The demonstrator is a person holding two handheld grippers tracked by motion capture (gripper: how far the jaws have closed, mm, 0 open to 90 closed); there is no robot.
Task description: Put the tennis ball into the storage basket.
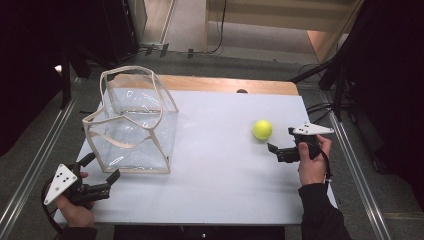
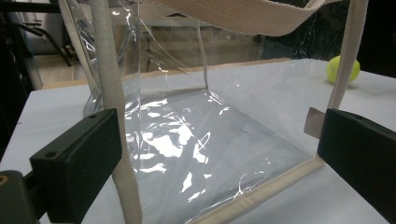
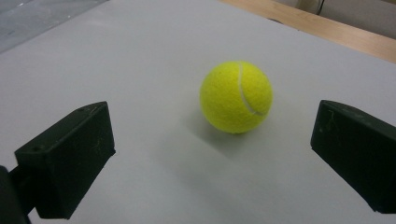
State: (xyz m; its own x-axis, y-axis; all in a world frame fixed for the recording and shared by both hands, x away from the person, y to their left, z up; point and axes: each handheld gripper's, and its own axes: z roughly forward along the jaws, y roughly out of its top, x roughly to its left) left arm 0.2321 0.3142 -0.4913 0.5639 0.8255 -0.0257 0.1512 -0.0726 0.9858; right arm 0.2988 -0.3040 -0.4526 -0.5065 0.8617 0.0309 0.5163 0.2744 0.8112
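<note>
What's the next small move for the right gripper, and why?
Probably ease the right gripper forward until its open fingers sit either side of the tennis ball, then close. The ball lies free on the table just ahead, centred between them, not yet touched.

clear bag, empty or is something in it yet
Empty: the clear bag shows only bare table through its walls, and the tennis ball lies outside on the table.

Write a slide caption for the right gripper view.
Open right gripper lined up on a yellow tennis ball resting on the white table.
</note>
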